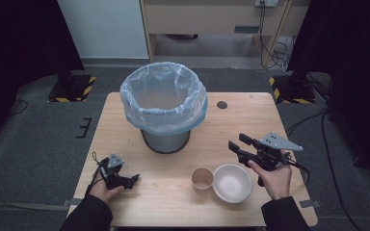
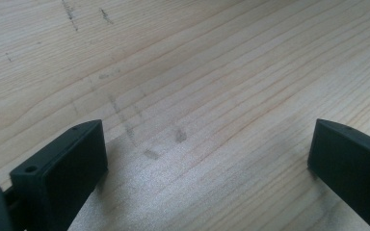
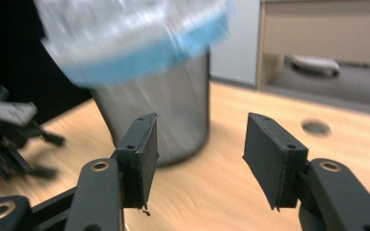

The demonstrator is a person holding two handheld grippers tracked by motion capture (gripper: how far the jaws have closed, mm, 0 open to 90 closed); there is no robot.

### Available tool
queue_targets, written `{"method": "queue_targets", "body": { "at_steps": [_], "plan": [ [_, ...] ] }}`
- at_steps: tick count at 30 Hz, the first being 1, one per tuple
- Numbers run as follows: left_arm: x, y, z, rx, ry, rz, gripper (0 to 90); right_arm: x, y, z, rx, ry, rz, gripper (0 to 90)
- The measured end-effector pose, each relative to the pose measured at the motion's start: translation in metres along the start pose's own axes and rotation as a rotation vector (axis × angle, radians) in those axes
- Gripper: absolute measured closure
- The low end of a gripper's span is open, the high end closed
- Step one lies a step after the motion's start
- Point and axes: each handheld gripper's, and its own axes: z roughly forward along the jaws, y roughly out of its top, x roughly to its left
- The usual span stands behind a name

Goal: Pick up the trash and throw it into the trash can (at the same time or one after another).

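High view: wooden table (image 1: pixel 125 115). Mesh bin (image 1: pixel 165 107) with a clear bag liner (image 1: pixel 147 96) stands at 12 o'clock from table centre. Paper cup (image 1: pixel 202 179) upright at about 5 o'clock from the bin, touching or just beside a white bowl (image 1: pixel 232 183) at its 3 o'clock. Right gripper (image 1: pixel 237 144) in the right hand (image 1: pixel 274 179), raised above the table at 1 o'clock from the bowl, jaws pointing toward 9–10 o'clock, parted, nothing between them. Left gripper (image 1: pixel 134 179) in the left hand (image 1: pixel 104 190) low on the table at 7 o'clock from the bin, well apart from the cup, tips pointing to 3 o'clock. Small dark hole (image 1: pixel 222 104) in the tabletop at 3 o'clock from the bin.

Left gripper view: the two black jaws stand wide apart at 7 and 4 o'clock, bare wood grain between them, with nothing held. Faint scuff marks (image 2: pixel 150 154) on the wood.

Right gripper view: jaws partly open, clear gap, nothing gripped. Bin seen beyond the left jaw at 11–12 o'clock, blurred. Left gripper at 9 o'clock, blurred. Tabletop hole at 2 o'clock. Cup and bowl can't be made out here.
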Motion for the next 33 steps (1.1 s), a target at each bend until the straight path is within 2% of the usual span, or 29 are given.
{"method": "queue_targets", "body": {
  "at_steps": [3,4,5,6,8,11,12,13,17,22,24,25,33],
  "plan": [
    [0.0,0.0,0.0,0.0,0.0,0.0,0.0,-0.01,-0.018,-0.003,0.07,-0.02,0.005,46.9],
    [0.0,0.0,0.0,0.0,0.0,0.0,0.0,-0.017,-0.031,-0.005,0.109,-0.036,0.025,47.1],
    [0.0,0.0,0.0,0.0,0.0,0.0,0.0,-0.017,-0.031,-0.005,0.109,-0.036,0.025,47.1],
    [0.0,0.0,0.0,0.0,-0.001,0.0,0.0,-0.024,-0.044,-0.007,0.143,-0.054,0.046,47.6],
    [0.0,0.0,0.0,0.0,-0.001,0.0,0.0,-0.026,-0.048,-0.007,0.164,-0.057,0.052,47.9],
    [0.0,0.0,0.0,0.0,-0.002,0.002,0.0,-0.034,-0.063,-0.005,0.241,-0.058,0.071,48.8],
    [0.0,0.0,0.0,0.0,-0.002,0.001,0.0,-0.036,-0.07,-0.001,0.286,-0.054,0.084,49.9],
    [0.0,0.0,0.0,0.0,-0.002,0.002,0.0,-0.036,-0.07,-0.001,0.286,-0.054,0.084,49.9],
    [0.0,0.0,0.0,0.0,-0.002,0.002,0.0,-0.038,-0.079,0.004,0.365,-0.036,0.081,52.3],
    [0.0,0.0,0.0,0.0,-0.002,0.002,0.0,-0.045,-0.088,0.006,0.447,-0.026,0.114,55.3],
    [0.0,0.0,0.0,0.0,-0.003,0.002,0.0,-0.046,-0.089,0.006,0.454,-0.027,0.117,55.9],
    [0.0,0.0,0.0,0.0,-0.002,0.002,0.0,-0.047,-0.091,0.006,0.476,-0.023,0.131,57.1],
    [0.0,0.0,0.0,0.0,-0.003,0.002,0.0,-0.05,-0.097,0.007,0.557,-0.002,0.158,65.6]
  ]
}}
